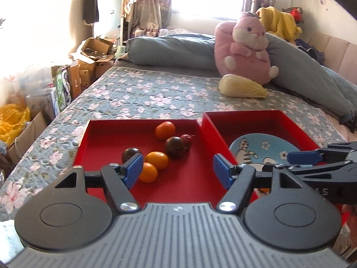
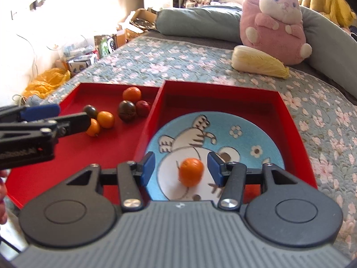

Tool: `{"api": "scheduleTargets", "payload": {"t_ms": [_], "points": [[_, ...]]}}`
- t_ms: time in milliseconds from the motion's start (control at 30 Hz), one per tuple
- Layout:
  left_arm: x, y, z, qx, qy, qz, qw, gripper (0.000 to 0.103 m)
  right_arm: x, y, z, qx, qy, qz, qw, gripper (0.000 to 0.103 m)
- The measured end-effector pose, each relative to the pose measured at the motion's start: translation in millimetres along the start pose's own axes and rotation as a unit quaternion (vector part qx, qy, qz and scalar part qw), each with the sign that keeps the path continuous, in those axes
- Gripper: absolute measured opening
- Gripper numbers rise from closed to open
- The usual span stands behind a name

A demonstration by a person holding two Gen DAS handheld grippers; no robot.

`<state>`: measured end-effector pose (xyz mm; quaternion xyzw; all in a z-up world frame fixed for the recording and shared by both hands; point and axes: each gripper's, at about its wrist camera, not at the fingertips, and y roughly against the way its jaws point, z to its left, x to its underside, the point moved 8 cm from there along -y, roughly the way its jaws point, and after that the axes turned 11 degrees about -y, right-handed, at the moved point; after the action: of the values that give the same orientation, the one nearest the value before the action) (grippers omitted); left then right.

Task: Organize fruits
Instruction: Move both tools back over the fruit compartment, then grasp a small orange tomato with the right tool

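Note:
Two red trays sit side by side on the bed. The left tray (image 1: pixel 100 134) holds three oranges (image 1: pixel 157 160), two dark plums (image 1: pixel 176 146) and a small red fruit (image 1: pixel 186 139). My left gripper (image 1: pixel 177 170) hovers open over the near part of this tray, with nothing between its fingers. The right tray (image 2: pixel 287 116) holds a blue cartoon plate (image 2: pixel 245 138). One orange (image 2: pixel 191 171) lies on that plate. My right gripper (image 2: pixel 181 167) stands open around it, with a gap on each side of the fruit. The left gripper (image 2: pixel 58 116) also shows at the left of the right wrist view.
The trays rest on a floral quilt (image 1: pixel 138 93). Behind them lie a napa cabbage (image 1: pixel 242 87), a pink plush toy (image 1: pixel 245 51) and grey-blue pillows (image 1: pixel 169 49). Cardboard boxes (image 1: pixel 89 62) and a yellow bag (image 1: pixel 13 120) stand beside the bed's left edge.

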<state>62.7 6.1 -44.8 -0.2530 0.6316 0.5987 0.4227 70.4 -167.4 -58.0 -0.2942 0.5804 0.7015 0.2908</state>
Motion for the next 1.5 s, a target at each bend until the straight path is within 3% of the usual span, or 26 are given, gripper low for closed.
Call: {"api": "scheduleTargets", "payload": {"t_ms": [167,300,467,633,967,1500], "points": [[8,-7,38,-0.052,0.045,0.031,0.9971,0.074,-11,8,39,-0.065,0.03,-0.031,0.997,0.054],[12,-8,59,-0.074,0.074,0.044,0.9936,0.074,-9,-7,77,-0.097,0.064,-0.002,0.993,0.053],[17,-16,69,-0.092,0.089,0.065,0.9896,0.074,1,-37,112,-0.119,0.059,0.041,0.99,0.053],[21,-22,76,-0.107,0.1,0.077,0.9861,0.074,9,-64,133,-0.121,0.039,0.06,0.99,0.049],[27,-33,83,-0.104,0.114,0.09,0.9838,0.074,11,-104,137,-0.079,0.019,0.043,0.996,0.034],[27,-37,86,-0.102,0.132,0.093,0.9817,0.074,12,-120,143,-0.101,0.016,0.054,0.993,0.034]]}}
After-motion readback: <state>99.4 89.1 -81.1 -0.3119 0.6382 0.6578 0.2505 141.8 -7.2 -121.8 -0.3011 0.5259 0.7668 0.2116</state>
